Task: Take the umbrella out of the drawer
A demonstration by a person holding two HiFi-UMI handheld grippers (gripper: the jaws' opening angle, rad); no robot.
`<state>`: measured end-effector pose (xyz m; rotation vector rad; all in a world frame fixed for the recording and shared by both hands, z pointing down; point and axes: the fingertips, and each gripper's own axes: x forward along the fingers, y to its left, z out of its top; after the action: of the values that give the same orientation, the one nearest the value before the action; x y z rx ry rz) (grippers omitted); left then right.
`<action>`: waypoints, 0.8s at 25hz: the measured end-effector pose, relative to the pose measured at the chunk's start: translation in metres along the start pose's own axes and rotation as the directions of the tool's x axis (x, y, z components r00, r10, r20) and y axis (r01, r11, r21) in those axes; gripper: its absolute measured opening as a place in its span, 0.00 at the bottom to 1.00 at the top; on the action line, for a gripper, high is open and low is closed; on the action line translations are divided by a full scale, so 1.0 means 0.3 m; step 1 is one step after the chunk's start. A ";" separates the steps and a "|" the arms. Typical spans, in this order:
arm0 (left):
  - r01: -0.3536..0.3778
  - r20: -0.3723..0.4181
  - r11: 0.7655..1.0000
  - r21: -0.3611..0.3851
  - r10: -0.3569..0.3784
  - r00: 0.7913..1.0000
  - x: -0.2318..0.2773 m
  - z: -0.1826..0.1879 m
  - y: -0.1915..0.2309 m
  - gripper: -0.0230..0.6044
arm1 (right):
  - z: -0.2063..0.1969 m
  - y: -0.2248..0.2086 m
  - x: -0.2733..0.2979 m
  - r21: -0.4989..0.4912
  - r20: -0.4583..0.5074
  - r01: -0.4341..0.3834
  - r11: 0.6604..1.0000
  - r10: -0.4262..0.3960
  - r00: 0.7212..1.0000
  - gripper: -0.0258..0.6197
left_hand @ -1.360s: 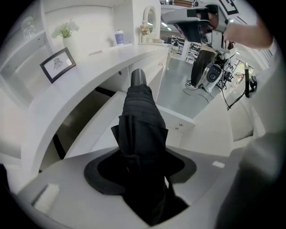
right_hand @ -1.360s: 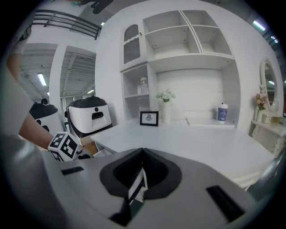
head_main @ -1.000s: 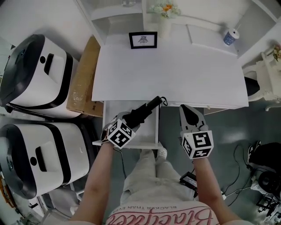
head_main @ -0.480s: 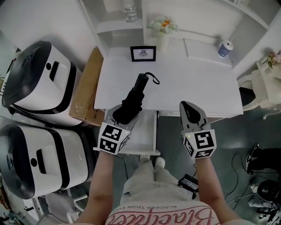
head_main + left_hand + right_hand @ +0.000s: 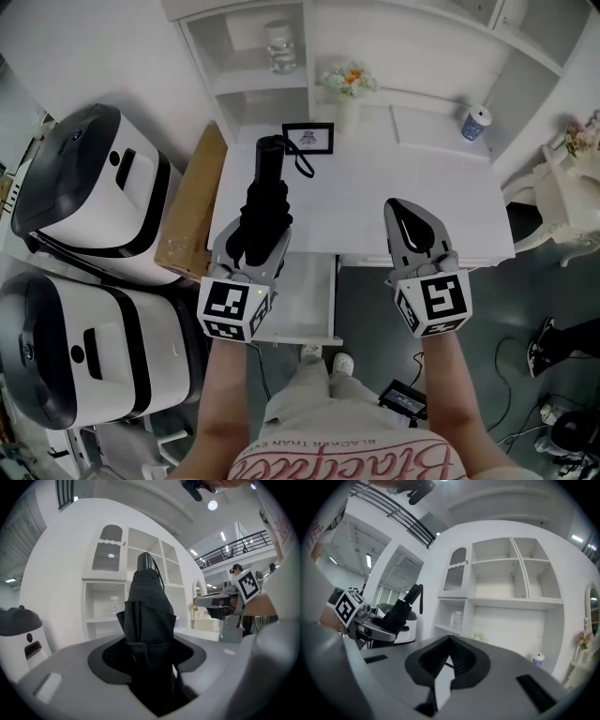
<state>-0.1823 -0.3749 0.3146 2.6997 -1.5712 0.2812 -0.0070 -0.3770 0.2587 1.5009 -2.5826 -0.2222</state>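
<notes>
A black folded umbrella [image 5: 262, 200] is clamped in my left gripper [image 5: 251, 236], and its handle end with the wrist strap reaches out over the white desk [image 5: 403, 192]. In the left gripper view the umbrella [image 5: 149, 616] fills the gap between the jaws of the left gripper [image 5: 148, 654]. Below the desk's front edge the white drawer [image 5: 314, 305] stands pulled out. My right gripper [image 5: 417, 228] hovers at the desk's front edge, right of the drawer, shut with nothing in it. The right gripper view shows its jaws [image 5: 449, 660] closed together and the umbrella [image 5: 400, 610] off to the left.
A framed picture [image 5: 308, 137], a flower vase [image 5: 349, 80] and a blue-and-white cup [image 5: 475, 123] stand at the back of the desk, a glass jar [image 5: 280, 47] on a shelf above. Two white-and-black machines [image 5: 89, 178] and a cardboard box [image 5: 192, 202] are at the left.
The left gripper has lifted the umbrella up out of the drawer and tipped it forward over the desk. The right gripper has risen too, still shut.
</notes>
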 end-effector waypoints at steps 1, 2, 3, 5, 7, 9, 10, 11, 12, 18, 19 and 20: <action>-0.014 0.022 1.000 0.003 0.013 1.000 -0.003 0.026 0.010 0.42 | 0.024 -0.003 0.004 -0.006 0.015 0.000 1.000 0.000 1.000 0.05; -0.027 0.041 1.000 0.006 0.027 0.999 -0.006 0.051 0.020 0.42 | 0.045 -0.005 0.007 -0.012 0.028 -0.001 1.000 0.001 1.000 0.05; -0.040 0.057 0.999 0.009 0.039 0.998 -0.009 0.073 0.029 0.43 | 0.063 -0.008 0.009 -0.019 0.038 -0.001 1.000 0.001 0.999 0.05; -0.061 0.087 0.998 0.011 0.060 0.994 -0.018 0.111 0.042 0.43 | 0.089 -0.011 0.008 -0.030 0.054 0.001 1.000 0.000 0.999 0.05; -0.076 0.114 0.997 0.011 0.074 0.991 -0.028 0.144 0.051 0.42 | 0.110 -0.015 0.005 -0.035 0.066 0.005 0.999 -0.003 0.998 0.05; -0.089 0.139 0.996 0.011 0.086 0.987 -0.039 0.172 0.061 0.42 | 0.129 -0.017 0.008 -0.039 0.076 0.009 0.999 -0.006 0.997 0.05; -0.095 0.150 0.995 0.012 0.092 0.984 -0.044 0.184 0.065 0.42 | 0.138 -0.017 0.010 -0.042 0.081 0.009 0.999 -0.006 0.997 0.05; -0.099 0.160 0.995 0.011 0.096 0.982 -0.049 0.194 0.069 0.42 | 0.146 -0.015 0.012 -0.046 0.085 0.009 0.999 -0.005 0.996 0.05; -0.101 0.169 0.995 0.010 0.098 0.981 -0.055 0.202 0.071 0.42 | 0.153 -0.014 0.013 -0.050 0.089 0.010 0.999 -0.005 0.996 0.05; -0.110 0.198 0.994 0.005 0.107 0.974 -0.079 0.227 0.079 0.42 | 0.182 -0.007 0.016 -0.057 0.107 0.018 0.998 -0.012 0.994 0.05; -0.110 0.202 0.994 0.002 0.107 0.973 -0.082 0.230 0.081 0.43 | 0.182 -0.006 0.015 -0.055 0.110 0.021 0.998 -0.014 0.994 0.05; -0.111 0.205 0.994 -0.001 0.108 0.973 -0.085 0.232 0.083 0.42 | 0.182 -0.006 0.014 -0.053 0.111 0.022 0.998 -0.016 0.994 0.05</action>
<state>-0.2056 -0.3718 0.2398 2.7308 -1.7783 0.0107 -0.0185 -0.3785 0.2052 1.5368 -2.6241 -0.3857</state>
